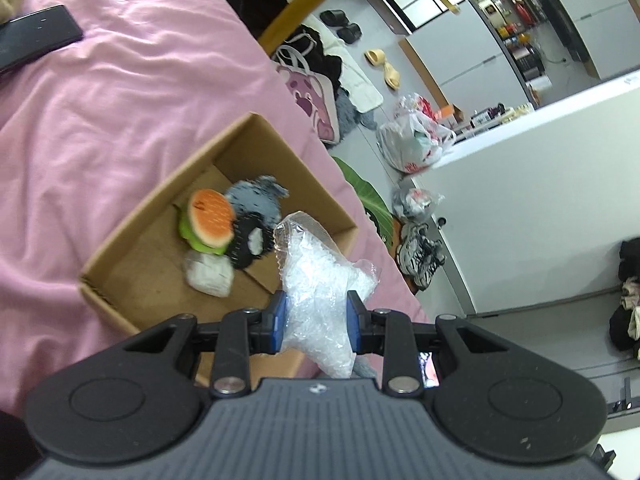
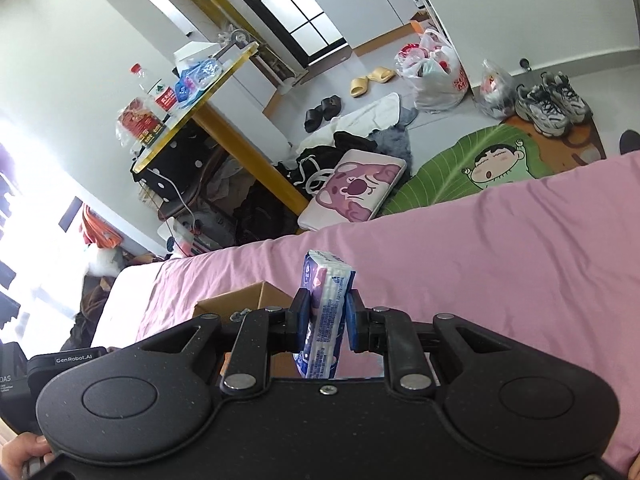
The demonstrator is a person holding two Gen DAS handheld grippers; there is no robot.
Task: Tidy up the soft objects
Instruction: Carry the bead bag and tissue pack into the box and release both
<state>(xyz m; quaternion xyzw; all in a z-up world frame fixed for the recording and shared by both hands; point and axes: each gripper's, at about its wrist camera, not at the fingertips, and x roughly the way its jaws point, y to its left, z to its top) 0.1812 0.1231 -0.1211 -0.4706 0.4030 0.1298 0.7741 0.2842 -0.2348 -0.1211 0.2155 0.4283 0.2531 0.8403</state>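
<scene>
Left wrist view: the left gripper (image 1: pixel 318 322) is seen clamped on a crumpled clear plastic bag (image 1: pixel 320 280), its blue pads pressed into the bag from both sides. The bag is held out toward twelve o'clock from the jaws, with its top end hanging over the near right corner of a cardboard box (image 1: pixel 120 292). The box is set on a pink bedsheet (image 1: pixel 120 100) and is found at about ten o'clock from the gripper. Inside the box, a plush burger (image 1: pixel 210 220) is seen at the centre, a grey plush toy (image 1: pixel 256 204) is pressed against it at its three o'clock side, and a small whitish soft bundle (image 1: pixel 208 274) is lying at the burger's six o'clock, touching it. A dark flat device (image 1: pixel 36 36) is spotted on the sheet far off at eleven o'clock.

Right wrist view: the right gripper (image 2: pixel 328 318) is shown closed on a tissue pack (image 2: pixel 326 304), blue, purple and white, which is held upright between the pads and pokes out toward twelve o'clock. The pink bedsheet (image 2: pixel 480 260) is spread beneath and to three o'clock. A corner of the cardboard box (image 2: pixel 248 298) is glimpsed at about nine o'clock from the pack, just beside the gripper's linkage. A hand (image 2: pixel 24 454) is caught at the bottom left edge, at roughly eight o'clock
</scene>
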